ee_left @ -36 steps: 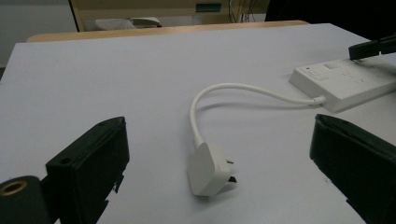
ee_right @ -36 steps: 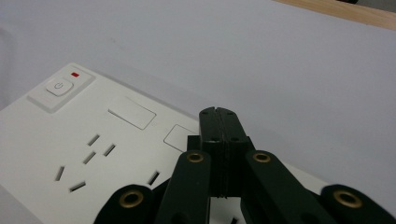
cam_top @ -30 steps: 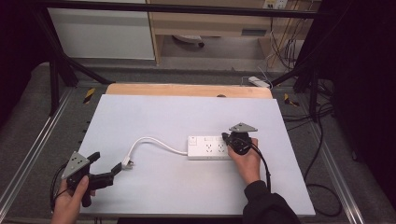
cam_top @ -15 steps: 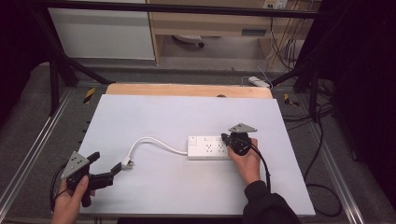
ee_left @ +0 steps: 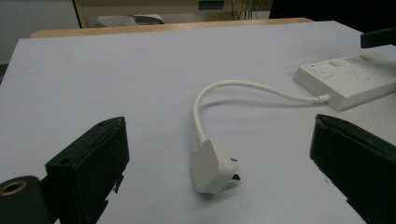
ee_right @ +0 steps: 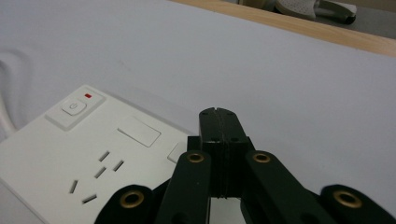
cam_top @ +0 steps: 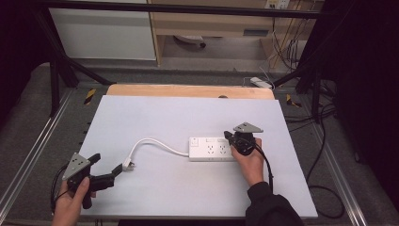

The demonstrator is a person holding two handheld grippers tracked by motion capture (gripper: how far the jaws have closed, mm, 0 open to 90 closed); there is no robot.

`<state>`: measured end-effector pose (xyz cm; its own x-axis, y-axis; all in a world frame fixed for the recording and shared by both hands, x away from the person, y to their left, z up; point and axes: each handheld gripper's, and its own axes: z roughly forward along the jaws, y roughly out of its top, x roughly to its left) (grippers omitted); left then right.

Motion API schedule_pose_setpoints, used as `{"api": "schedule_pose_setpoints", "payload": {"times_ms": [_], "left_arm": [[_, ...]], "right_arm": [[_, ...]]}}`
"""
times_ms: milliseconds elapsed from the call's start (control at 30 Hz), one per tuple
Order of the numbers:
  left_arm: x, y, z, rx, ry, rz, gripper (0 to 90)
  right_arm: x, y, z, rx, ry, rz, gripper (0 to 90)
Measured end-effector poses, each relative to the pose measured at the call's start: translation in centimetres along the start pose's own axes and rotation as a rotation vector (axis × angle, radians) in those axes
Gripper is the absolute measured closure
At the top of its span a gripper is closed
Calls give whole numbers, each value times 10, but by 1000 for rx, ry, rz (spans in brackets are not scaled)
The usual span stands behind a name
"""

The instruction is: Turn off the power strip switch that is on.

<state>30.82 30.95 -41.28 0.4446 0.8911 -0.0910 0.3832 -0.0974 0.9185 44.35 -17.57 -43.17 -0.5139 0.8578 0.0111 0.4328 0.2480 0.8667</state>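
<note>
White plastic power strip [cam_top: 211,149] lies flat near the middle of the pale grey table [cam_top: 188,113], seen from above. Its short white cord [cam_top: 153,143] curves left to a white plug [cam_top: 127,164] lying on the table. My left gripper [cam_top: 107,165], held in my left hand [cam_top: 70,202] at the near left corner, has its jaws spread wide, the plug just beyond them. My right gripper [cam_top: 229,136] rests at the strip's right end, my right hand [cam_top: 249,162] behind it.

From my left gripper view, the plug [ee_left: 212,165] lies on its side between my two wide-apart jaws, touching neither; the strip [ee_left: 348,79] sits farther off at upper right.

From my right gripper view, my jaws are pressed together, gripping nothing, over the strip [ee_right: 88,154] near its sockets and round switch [ee_right: 73,108].
</note>
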Motion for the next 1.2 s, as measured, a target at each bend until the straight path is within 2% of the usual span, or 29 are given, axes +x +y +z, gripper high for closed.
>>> {"api": "schedule_pose_setpoints", "payload": {"times_ms": [733, 833, 1200], "left_arm": [[2, 0, -2, -5, 0, -10, 44], [1, 0, -1, -5, -4, -13, 44], [2, 0, 0, -2, -3, -18, 44]], "right_arm": [[0, 12, -8, -58, 34, 32, 900], [0, 14, -9, -68, 38, 32, 849], [0, 21, -15, -99, 35, 53, 574]]}}
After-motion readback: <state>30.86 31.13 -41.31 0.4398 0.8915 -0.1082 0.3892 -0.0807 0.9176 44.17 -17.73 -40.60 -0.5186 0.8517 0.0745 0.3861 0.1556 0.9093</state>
